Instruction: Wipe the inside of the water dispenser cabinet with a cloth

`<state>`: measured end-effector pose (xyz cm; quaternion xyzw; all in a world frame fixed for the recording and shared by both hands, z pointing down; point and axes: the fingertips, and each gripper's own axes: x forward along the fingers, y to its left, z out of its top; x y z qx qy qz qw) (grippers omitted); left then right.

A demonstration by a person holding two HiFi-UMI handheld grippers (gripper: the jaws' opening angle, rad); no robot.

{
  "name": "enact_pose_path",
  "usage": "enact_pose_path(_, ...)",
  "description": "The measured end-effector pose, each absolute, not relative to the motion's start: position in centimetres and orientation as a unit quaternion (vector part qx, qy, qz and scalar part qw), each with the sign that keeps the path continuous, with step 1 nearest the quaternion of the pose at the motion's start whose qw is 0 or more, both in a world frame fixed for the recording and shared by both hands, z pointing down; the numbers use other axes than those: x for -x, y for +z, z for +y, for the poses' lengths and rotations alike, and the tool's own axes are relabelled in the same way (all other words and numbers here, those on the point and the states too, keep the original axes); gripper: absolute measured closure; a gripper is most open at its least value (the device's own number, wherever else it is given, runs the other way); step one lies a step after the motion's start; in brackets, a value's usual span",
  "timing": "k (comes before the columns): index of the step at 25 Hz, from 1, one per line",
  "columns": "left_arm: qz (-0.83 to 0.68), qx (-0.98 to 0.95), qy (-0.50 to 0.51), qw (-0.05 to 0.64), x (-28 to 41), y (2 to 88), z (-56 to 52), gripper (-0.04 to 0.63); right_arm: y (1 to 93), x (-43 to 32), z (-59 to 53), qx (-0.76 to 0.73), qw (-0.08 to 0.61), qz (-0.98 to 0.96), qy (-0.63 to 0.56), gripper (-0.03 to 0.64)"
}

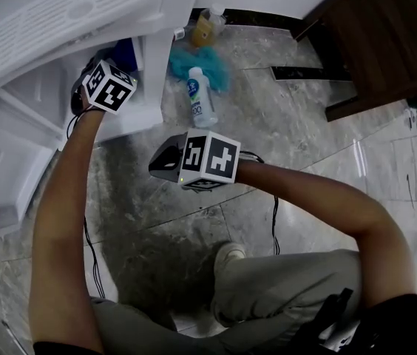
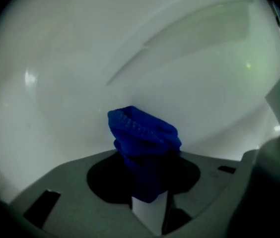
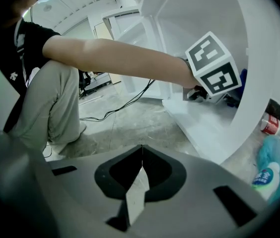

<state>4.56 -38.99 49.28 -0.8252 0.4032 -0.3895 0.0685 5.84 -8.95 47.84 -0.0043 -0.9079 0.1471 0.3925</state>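
Observation:
A bunched dark blue cloth (image 2: 142, 130) sits in my left gripper (image 2: 149, 157), whose jaws are shut on it. It is held up against the white inner wall of the water dispenser cabinet (image 2: 130, 58). In the head view the left gripper's marker cube (image 1: 109, 87) is inside the open cabinet (image 1: 153, 87), with a bit of the blue cloth (image 1: 125, 54) showing beyond it. My right gripper (image 3: 140, 168) is shut with nothing in it. It hovers over the floor in front of the cabinet (image 1: 155, 166).
On the marble floor right of the cabinet lie a teal cloth (image 1: 212, 65), a white bottle with a blue label (image 1: 201, 98) and a yellowish bottle (image 1: 207, 26). Dark wooden furniture (image 1: 386, 35) stands at the back right. Cables (image 1: 90, 257) trail beside the person's knee (image 1: 282, 287).

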Motion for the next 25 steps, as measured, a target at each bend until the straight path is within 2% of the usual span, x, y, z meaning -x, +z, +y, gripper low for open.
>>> enact_pose_path(4, 0.425, 0.846, -0.321, -0.017, -4.2, 47.7, -38.0, 0.440, 48.0, -4.8, -8.7, 0.017, 0.407, -0.904, 0.130, 0.618)
enact_pose_path(10, 0.496, 0.860, -0.115, -0.035, -3.1, 37.8, -36.8, 0.440, 47.4, -1.7, -7.6, 0.055, 0.408, -0.906, 0.102, 0.618)
enact_pose_path(13, 0.518, 0.855, -0.016, -0.012, -3.3, 32.5, -36.1, 0.440, 47.1, -0.6, -7.2, 0.071, 0.411, -0.905, 0.084, 0.618)
enact_pose_path(17, 0.542, 0.838, 0.051, 0.039, -3.6, 27.2, -35.1, 0.440, 47.3, -0.7, -6.3, 0.079, 0.415, -0.903, 0.081, 0.618)
enact_pose_path(25, 0.593, 0.801, 0.075, 0.051, -2.9, 25.2, -38.3, 0.440, 47.8, -3.5, -5.7, 0.065, 0.425, -0.898, 0.099, 0.618)
